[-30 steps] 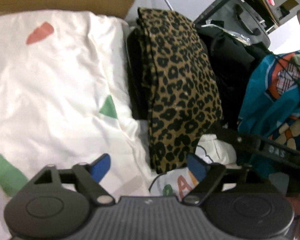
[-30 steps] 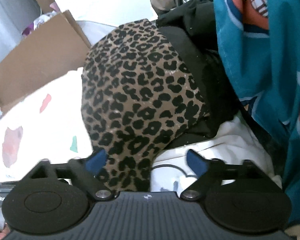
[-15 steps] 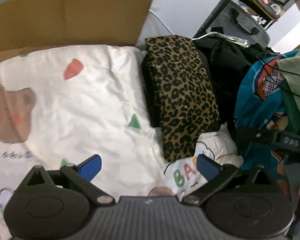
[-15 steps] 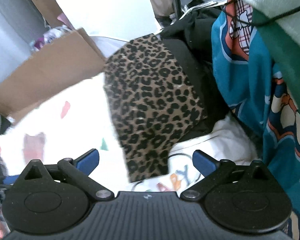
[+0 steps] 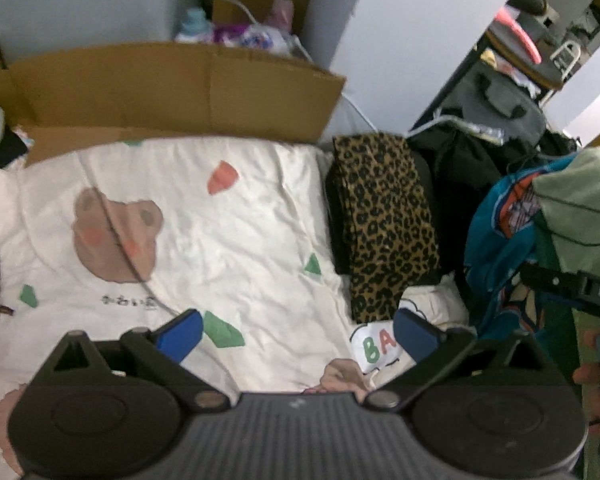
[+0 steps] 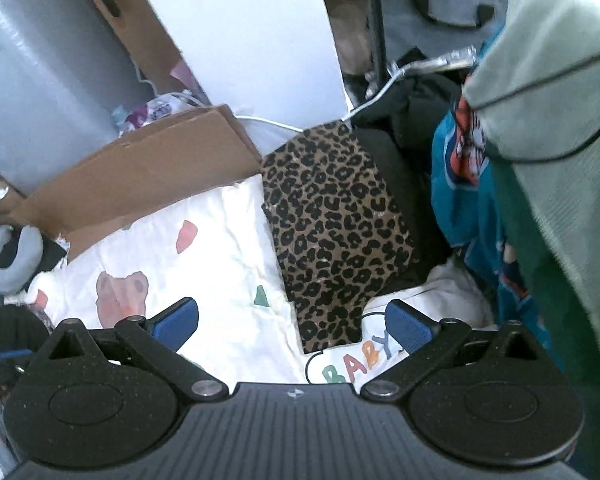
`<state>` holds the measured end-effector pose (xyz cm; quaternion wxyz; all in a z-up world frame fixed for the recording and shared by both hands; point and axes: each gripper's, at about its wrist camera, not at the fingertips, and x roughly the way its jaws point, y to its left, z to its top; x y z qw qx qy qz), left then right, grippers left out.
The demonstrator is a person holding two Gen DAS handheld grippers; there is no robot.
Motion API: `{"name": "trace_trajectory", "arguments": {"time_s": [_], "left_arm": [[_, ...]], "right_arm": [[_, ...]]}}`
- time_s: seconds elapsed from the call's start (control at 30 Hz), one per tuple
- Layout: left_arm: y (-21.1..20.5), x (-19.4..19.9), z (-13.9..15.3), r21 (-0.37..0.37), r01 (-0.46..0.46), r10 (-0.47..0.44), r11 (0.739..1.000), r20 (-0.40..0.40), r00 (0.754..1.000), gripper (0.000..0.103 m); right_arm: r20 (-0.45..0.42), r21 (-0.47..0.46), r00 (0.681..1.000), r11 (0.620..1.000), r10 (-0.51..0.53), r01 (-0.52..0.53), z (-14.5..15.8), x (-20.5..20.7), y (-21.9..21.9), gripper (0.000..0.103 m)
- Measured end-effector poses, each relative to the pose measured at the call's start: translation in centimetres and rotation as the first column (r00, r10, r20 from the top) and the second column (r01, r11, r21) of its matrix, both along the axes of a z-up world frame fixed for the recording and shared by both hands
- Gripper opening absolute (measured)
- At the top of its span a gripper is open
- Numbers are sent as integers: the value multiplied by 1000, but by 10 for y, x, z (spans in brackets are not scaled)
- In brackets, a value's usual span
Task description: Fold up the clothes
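Leopard piece (image 5: 384, 220) lying folded at the sheet's (image 5: 228, 240) right edge; both grippers high, empty.
Left gripper (image 5: 298, 330) and right gripper (image 6: 292, 322) spread wide, holding nothing. Step in hand unclear: this fold looks finished; the heap (image 5: 512, 216) at right looks unfolded.

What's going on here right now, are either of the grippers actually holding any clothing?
No. Both the left gripper and the right gripper are open and empty above a white printed quilt. A folded leopard-print garment lies at the quilt's right edge, partly covering a white piece lettered BABY. Unfolded clothes, including a teal patterned garment, are piled to the right.
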<state>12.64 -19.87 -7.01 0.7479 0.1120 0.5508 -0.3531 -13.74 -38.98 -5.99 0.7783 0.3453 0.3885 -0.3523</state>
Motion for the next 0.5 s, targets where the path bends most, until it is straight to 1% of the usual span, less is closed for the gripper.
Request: {"name": "trace_trajectory", "arguments": {"time_s": [0.17,0.33,0.5], "left_arm": [[33,1,35,7,-42,41,999,28,999,102],[68,3,68,20,-81,79,997,58,995,102],[107,3,101,17,-110,108,994,100,989,102]], "right_arm": [[9,-2,1000,1000,20,-20,35,-1,20,102],[-14,3,1000,1000,19,-19,65,2,40,102],[-17,-22,997,997,69,-69,101,9,67,102]]}}
